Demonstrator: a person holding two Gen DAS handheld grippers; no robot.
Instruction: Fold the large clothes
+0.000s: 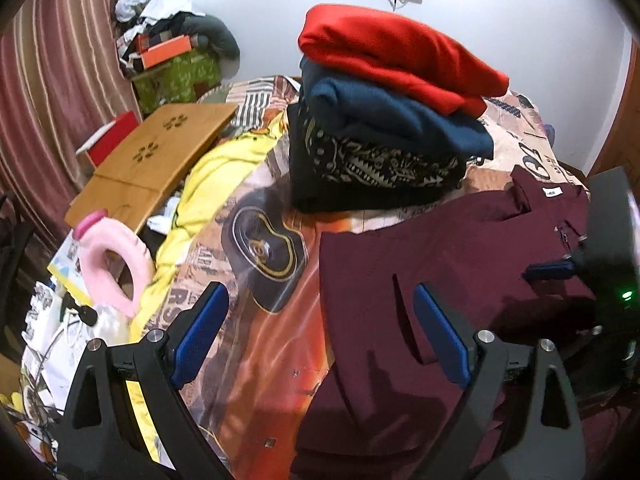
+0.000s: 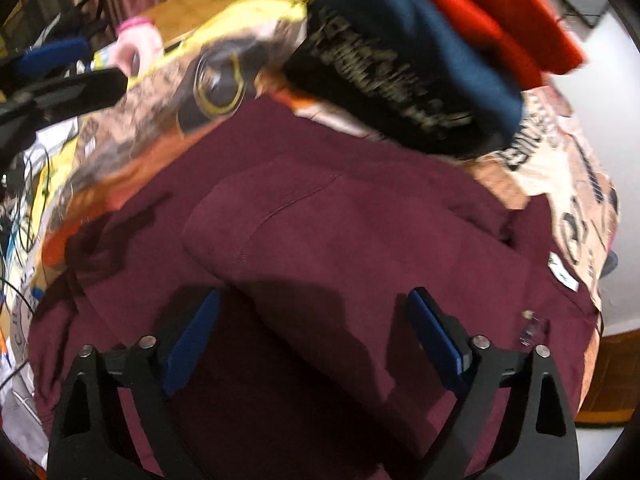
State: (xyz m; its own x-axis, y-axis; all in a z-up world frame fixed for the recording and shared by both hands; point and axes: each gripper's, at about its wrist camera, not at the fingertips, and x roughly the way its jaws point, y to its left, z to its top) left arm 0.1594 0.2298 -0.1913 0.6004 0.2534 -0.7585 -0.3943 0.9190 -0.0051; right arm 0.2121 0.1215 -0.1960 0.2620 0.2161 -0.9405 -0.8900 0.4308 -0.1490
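Note:
A maroon garment (image 1: 440, 272) lies spread on the bed with a sleeve folded across its body; it fills the right wrist view (image 2: 340, 240). My left gripper (image 1: 320, 304) is open and empty, hovering over the garment's left edge. My right gripper (image 2: 316, 304) is open and empty, just above the folded sleeve; it also shows in the left wrist view (image 1: 560, 268) at the garment's right side. A white neck label (image 2: 564, 276) shows at the collar.
A stack of folded clothes, red (image 1: 392, 56), navy (image 1: 400, 120) and black patterned (image 1: 368, 168), stands behind the garment. A yellow cloth (image 1: 216, 176), a wooden lap table (image 1: 148, 160) and a pink neck pillow (image 1: 116, 256) lie to the left on the printed bedsheet (image 1: 256, 248).

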